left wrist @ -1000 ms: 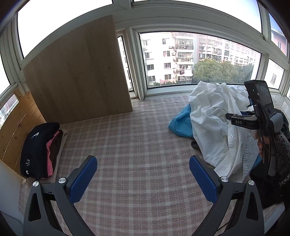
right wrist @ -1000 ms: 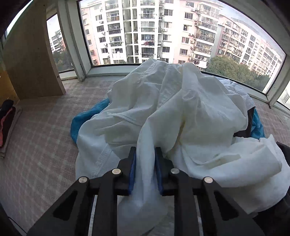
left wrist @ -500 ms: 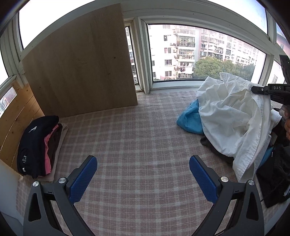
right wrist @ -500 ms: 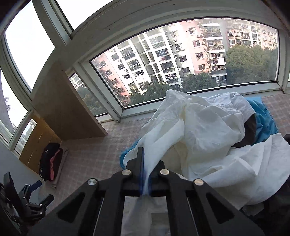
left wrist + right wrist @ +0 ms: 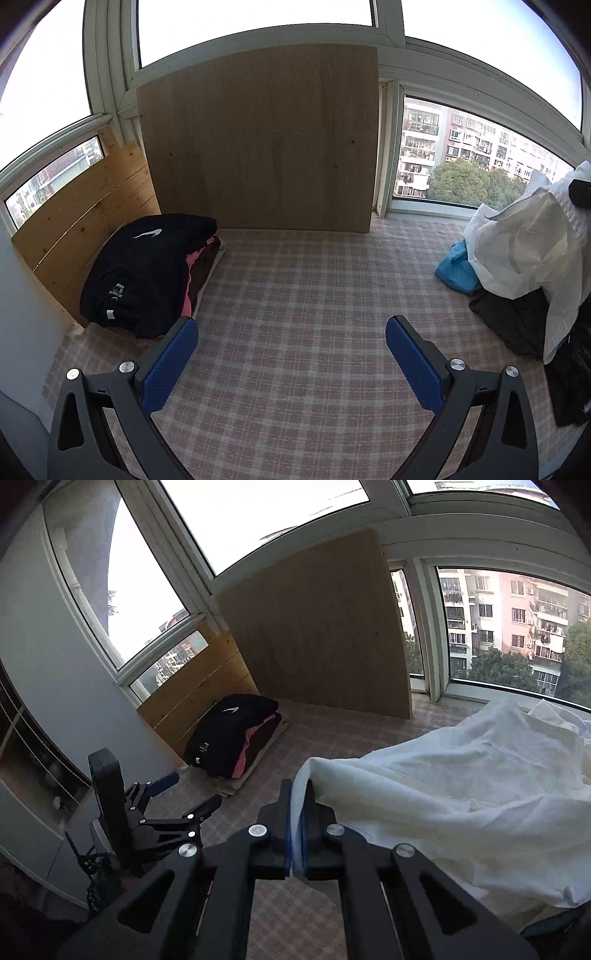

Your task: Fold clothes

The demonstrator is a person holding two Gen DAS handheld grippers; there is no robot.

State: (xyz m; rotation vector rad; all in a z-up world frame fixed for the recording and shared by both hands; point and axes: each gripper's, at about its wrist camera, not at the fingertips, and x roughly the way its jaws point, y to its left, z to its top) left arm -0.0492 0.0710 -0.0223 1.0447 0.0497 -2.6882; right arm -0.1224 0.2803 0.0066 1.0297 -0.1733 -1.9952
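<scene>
Nearest the right wrist camera, the right gripper [image 5: 295,834] is clenched on a fold of the white shirt [image 5: 461,782] — thin woven cotton, creased and slightly translucent, draping from the pads back to the heap on the right. The left gripper [image 5: 291,363] hangs released above the bare plaid cover [image 5: 295,295], its ribbed blue pads [image 5: 168,367] wide apart and holding nothing. To do this step well, I judge the shirt should be carried clear of the pile, the free gripper taking a second edge such as the opposite shoulder, so the cloth spreads flat on the checked surface rather than bunching. Farther off, a soft stack of folded clothes [image 5: 147,273] — black on top, pink beneath — sits by the slatted wood; a smooth wooden board [image 5: 262,140] leans upright against the windows behind.
</scene>
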